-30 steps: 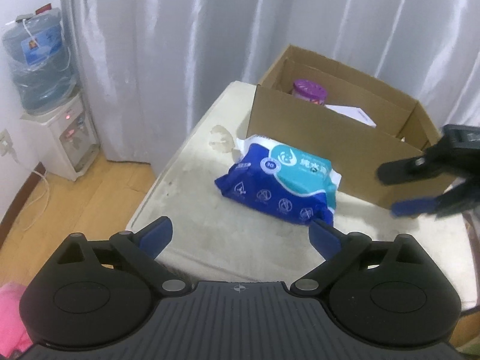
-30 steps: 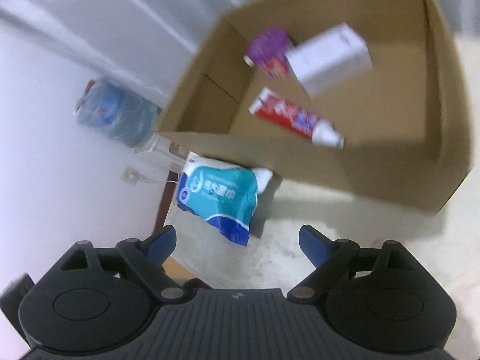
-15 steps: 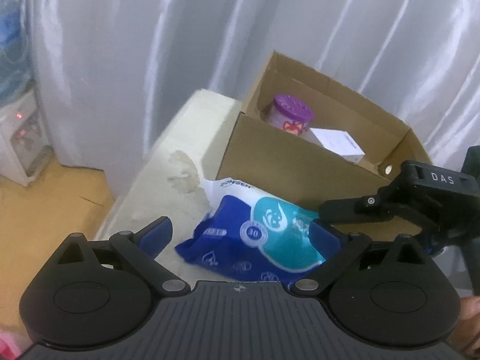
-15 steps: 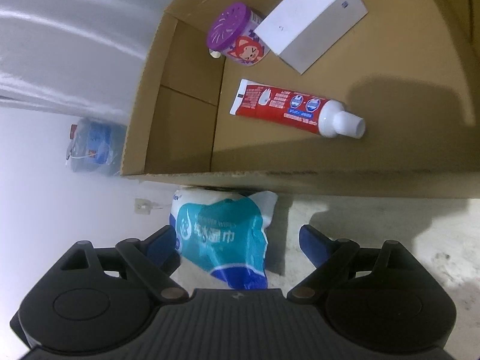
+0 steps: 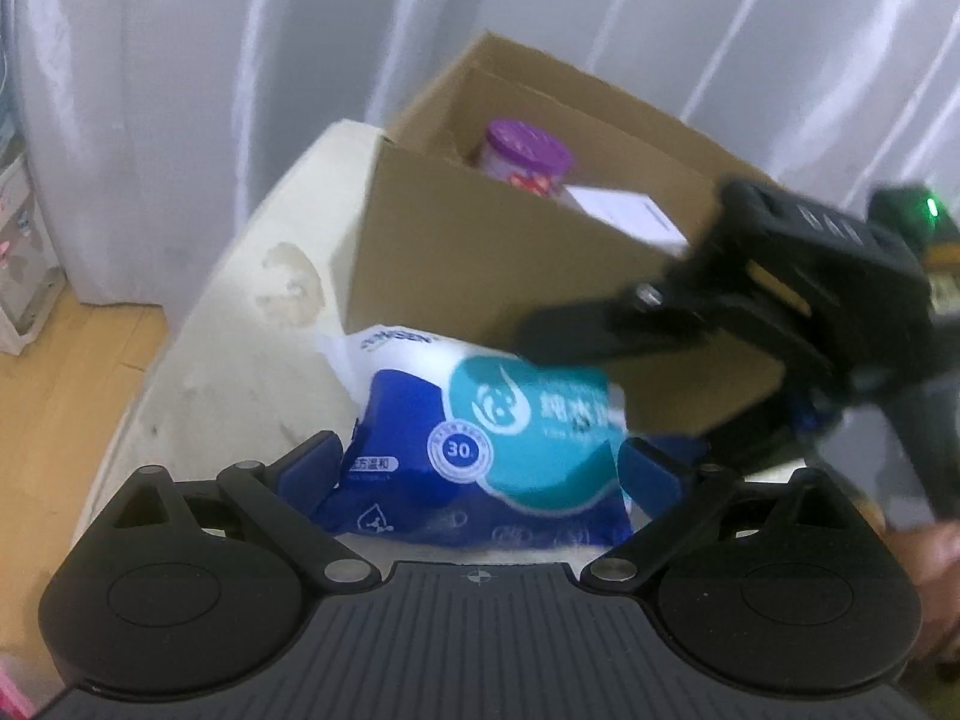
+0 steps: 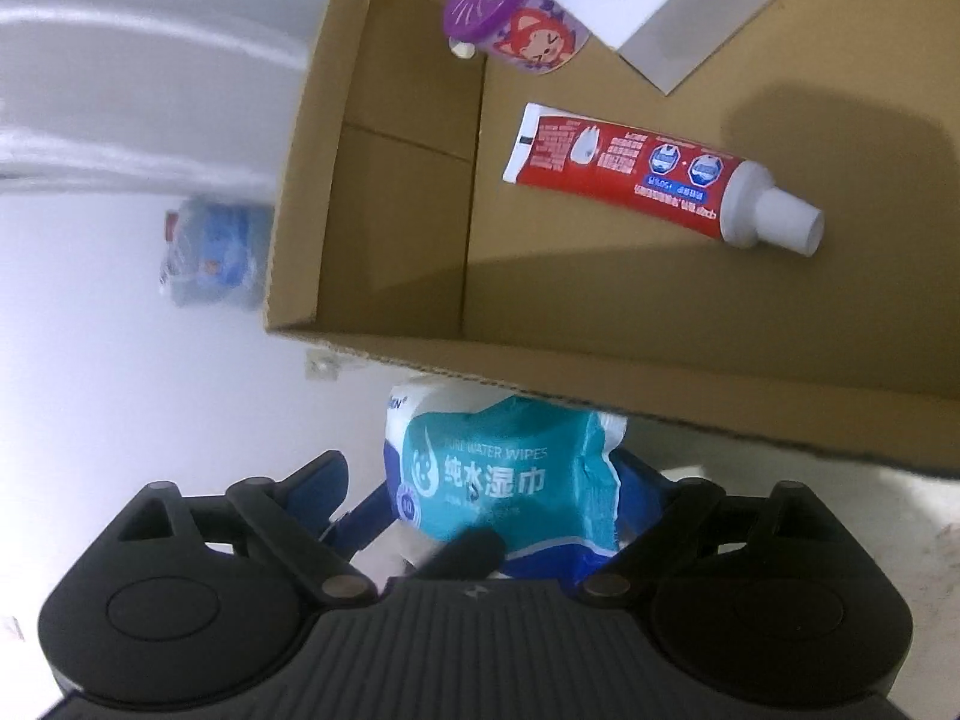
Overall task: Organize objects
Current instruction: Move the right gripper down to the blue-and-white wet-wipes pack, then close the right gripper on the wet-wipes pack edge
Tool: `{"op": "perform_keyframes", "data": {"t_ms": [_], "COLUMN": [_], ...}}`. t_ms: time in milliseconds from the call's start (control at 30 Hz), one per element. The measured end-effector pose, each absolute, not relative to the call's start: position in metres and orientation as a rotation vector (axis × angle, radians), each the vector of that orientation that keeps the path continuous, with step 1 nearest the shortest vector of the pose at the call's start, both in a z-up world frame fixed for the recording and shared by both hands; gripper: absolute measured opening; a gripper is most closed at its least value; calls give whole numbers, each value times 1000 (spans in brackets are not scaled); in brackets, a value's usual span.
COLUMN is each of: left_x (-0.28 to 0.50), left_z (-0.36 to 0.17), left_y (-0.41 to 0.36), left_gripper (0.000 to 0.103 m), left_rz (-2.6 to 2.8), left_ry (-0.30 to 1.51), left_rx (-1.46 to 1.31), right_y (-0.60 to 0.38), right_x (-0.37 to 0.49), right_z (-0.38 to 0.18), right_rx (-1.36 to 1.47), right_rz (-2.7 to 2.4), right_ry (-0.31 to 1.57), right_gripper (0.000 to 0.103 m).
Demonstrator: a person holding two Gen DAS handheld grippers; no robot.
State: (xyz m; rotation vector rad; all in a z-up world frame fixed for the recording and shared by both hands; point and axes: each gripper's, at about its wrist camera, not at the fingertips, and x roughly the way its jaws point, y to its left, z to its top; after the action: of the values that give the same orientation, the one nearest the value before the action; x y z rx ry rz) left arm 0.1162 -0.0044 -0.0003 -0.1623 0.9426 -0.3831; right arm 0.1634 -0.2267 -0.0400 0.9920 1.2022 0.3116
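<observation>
A blue and teal wipes pack (image 5: 498,438) lies on the pale table (image 5: 240,360) against the front wall of a cardboard box (image 5: 480,252). My left gripper (image 5: 486,468) is open and straddles the pack from the near side. My right gripper (image 5: 630,396) comes in from the right over the same pack. In the right wrist view the wipes pack (image 6: 498,480) sits between the fingers of my right gripper (image 6: 480,480), whose jaws are opening; its left pad stands clear of the pack. The box (image 6: 600,372) holds a toothpaste tube (image 6: 648,174), a purple-lidded jar (image 6: 510,18) and a white carton (image 6: 678,6).
The table's left edge drops to a wooden floor (image 5: 54,396). White curtains (image 5: 180,90) hang behind the table. A water dispenser (image 5: 18,252) stands at the far left, and its bottle (image 6: 210,252) shows in the right wrist view. A person's hand (image 5: 936,558) holds the right gripper.
Both grippers have come down and closed in on the wipes pack, which now lies between both pairs of fingers. The right gripper has swung in from the box side.
</observation>
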Motion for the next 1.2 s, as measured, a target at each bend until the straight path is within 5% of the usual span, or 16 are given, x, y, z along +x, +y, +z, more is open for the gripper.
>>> {"op": "perform_keyframes", "data": {"t_ms": [633, 1200], "left_x": [19, 46], "left_z": [7, -21], "left_y": [-42, -26], "left_gripper": [99, 103], "left_rz": [-482, -494], "left_ry": [965, 986], "left_rx": [-162, -319], "right_y": [-246, -265], "right_x": [86, 72], "right_z": [-20, -31], "right_rx": [754, 787], "right_rz": [288, 346], "right_ry": [1238, 1115], "right_gripper": [97, 103]}}
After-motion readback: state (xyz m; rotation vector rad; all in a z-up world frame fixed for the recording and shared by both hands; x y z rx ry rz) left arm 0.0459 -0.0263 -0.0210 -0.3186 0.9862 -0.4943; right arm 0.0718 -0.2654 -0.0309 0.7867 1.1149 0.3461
